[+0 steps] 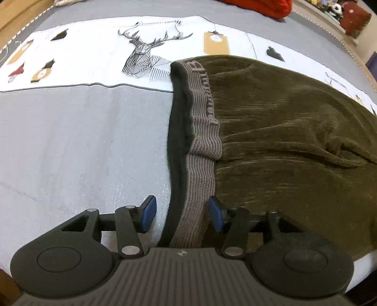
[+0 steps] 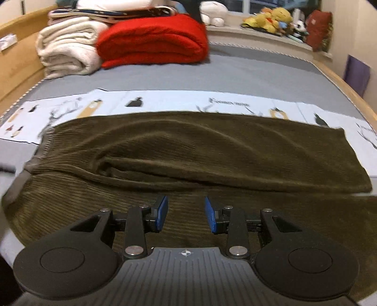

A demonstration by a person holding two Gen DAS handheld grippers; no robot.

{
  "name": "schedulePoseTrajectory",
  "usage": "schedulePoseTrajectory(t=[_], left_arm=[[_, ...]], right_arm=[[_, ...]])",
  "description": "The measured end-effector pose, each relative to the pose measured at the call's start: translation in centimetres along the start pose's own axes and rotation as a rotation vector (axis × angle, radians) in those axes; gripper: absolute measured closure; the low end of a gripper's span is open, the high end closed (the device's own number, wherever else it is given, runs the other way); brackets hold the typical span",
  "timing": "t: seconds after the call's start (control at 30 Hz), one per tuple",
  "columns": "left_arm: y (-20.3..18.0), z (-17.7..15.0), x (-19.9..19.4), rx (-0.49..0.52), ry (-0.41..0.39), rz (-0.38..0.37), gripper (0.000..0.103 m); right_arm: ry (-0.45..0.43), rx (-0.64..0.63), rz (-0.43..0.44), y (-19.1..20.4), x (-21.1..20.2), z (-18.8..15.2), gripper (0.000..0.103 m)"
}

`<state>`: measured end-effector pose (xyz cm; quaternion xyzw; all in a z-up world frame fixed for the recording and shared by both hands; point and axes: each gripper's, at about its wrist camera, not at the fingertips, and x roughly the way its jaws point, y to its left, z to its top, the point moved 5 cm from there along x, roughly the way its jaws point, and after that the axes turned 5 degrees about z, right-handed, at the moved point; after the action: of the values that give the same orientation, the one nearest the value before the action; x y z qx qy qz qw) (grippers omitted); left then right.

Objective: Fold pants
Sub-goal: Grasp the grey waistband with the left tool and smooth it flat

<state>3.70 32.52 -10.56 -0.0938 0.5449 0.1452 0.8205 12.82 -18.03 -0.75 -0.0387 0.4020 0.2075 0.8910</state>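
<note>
Olive-green corduroy pants (image 1: 294,131) lie flat on the bed, legs stretching right. Their grey ribbed waistband (image 1: 202,131) with a dark inner edge runs toward me in the left wrist view. My left gripper (image 1: 181,213) is open, its blue pads either side of the waistband near its closest end, not clamped. In the right wrist view the pants (image 2: 188,153) lie across the bed, one leg lying over the other. My right gripper (image 2: 186,213) is open and empty, hovering just above the near leg.
A white printed cloth with a deer design (image 1: 146,58) lies under the pants on the grey bedsheet (image 1: 82,141). A folded red blanket (image 2: 153,44) and white blankets (image 2: 68,54) are stacked at the back. Stuffed toys (image 2: 273,16) line a shelf. A wooden bed frame (image 2: 21,58) borders the bed.
</note>
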Motion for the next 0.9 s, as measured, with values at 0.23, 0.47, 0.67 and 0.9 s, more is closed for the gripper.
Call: schedulePoseTrajectory(t=[0.23, 0.47, 0.67, 0.9], left_arm=[[-1.2, -1.2, 2.0, 0.101, 0.072, -0.025, 0.023], [-2.0, -0.6, 3.0, 0.101, 0.090, -0.023, 0.046], [-1.3, -0.5, 2.0, 0.096, 0.052, -0.048, 0.075], [0.7, -1.1, 0.0, 0.050, 0.004, -0.047, 0.083]], right_arm=[[0.009, 0.063, -0.066, -3.8, 0.3, -0.9, 0.066], [0.005, 0.147, -0.090, -6.3, -0.1, -1.5, 0.066], [0.007, 0.167, -0.102, -6.7, 0.1, -1.5, 0.066], [-0.014, 0.201, -0.106, -6.8, 0.0, -0.9, 0.066]])
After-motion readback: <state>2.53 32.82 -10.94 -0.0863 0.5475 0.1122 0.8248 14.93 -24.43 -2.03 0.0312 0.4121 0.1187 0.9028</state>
